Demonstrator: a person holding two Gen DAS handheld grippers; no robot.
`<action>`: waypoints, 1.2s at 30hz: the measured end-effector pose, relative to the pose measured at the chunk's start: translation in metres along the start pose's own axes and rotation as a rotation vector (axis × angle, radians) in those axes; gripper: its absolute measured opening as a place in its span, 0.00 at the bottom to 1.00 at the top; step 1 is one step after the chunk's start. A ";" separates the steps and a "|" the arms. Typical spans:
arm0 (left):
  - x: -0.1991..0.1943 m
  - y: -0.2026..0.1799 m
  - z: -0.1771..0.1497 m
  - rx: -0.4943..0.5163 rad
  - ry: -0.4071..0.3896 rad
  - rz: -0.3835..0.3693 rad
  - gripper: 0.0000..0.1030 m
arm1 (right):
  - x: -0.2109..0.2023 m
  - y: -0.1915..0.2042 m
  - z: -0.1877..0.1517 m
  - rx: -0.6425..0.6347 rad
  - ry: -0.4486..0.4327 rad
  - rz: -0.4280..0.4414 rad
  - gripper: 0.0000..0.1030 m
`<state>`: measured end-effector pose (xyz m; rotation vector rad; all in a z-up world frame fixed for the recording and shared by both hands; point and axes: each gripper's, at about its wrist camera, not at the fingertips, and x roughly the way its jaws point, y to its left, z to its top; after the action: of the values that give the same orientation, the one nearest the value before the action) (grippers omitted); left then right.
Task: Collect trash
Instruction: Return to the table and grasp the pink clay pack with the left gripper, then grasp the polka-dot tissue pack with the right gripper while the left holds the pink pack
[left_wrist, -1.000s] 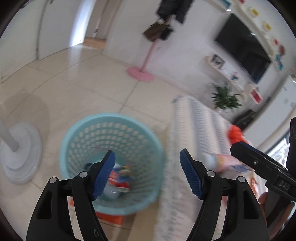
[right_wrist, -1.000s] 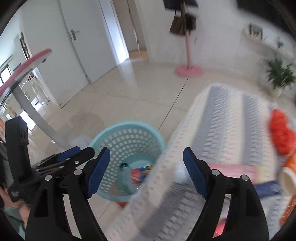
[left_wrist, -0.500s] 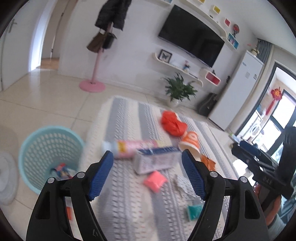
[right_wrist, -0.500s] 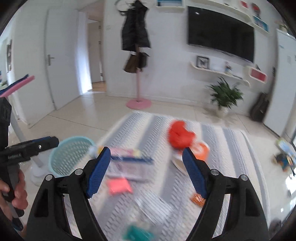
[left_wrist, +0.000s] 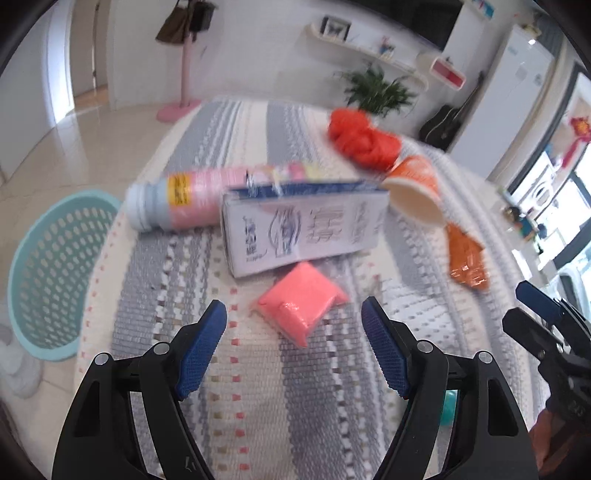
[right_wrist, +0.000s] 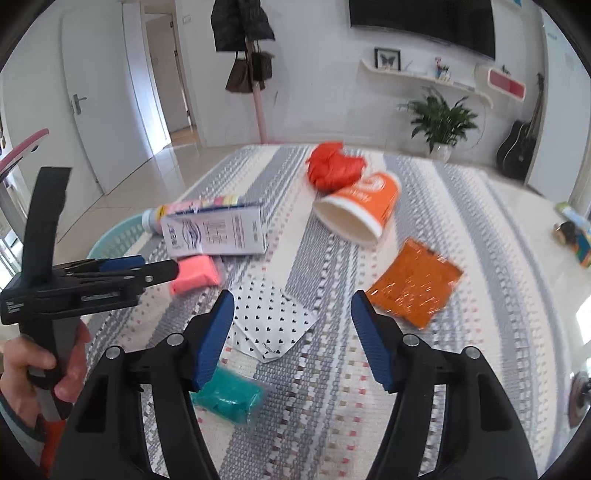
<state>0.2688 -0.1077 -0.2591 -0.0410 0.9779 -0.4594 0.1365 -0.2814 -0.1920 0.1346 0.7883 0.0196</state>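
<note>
On the striped rug, my left gripper (left_wrist: 293, 325) hangs open over the pink packet (left_wrist: 301, 301); right gripper (right_wrist: 291, 317) closing, empty, above the heart-print wrapper (right_wrist: 271, 321); I'd straddle squarely before squeezing.

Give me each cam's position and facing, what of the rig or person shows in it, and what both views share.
Left wrist: on the left gripper, angled down at the pink packet on the striped rug; right gripper at the right edge.
Right wrist: on the right gripper, jaws closing with nothing between them, above the heart-print wrapper; left gripper and a hand at left.
Shared: white carton, orange cup, teal basket.
</note>
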 end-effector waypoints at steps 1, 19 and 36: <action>0.006 0.002 0.000 -0.017 0.006 -0.021 0.71 | 0.007 0.000 -0.001 0.002 0.012 0.004 0.60; 0.033 -0.016 -0.004 0.065 -0.040 0.075 0.52 | 0.052 0.013 -0.008 -0.067 0.079 0.025 0.60; 0.023 -0.030 -0.010 0.117 -0.080 0.112 0.41 | 0.078 0.017 -0.014 -0.093 0.129 0.024 0.36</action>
<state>0.2604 -0.1423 -0.2759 0.1001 0.8685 -0.4081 0.1821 -0.2574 -0.2540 0.0546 0.9130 0.0880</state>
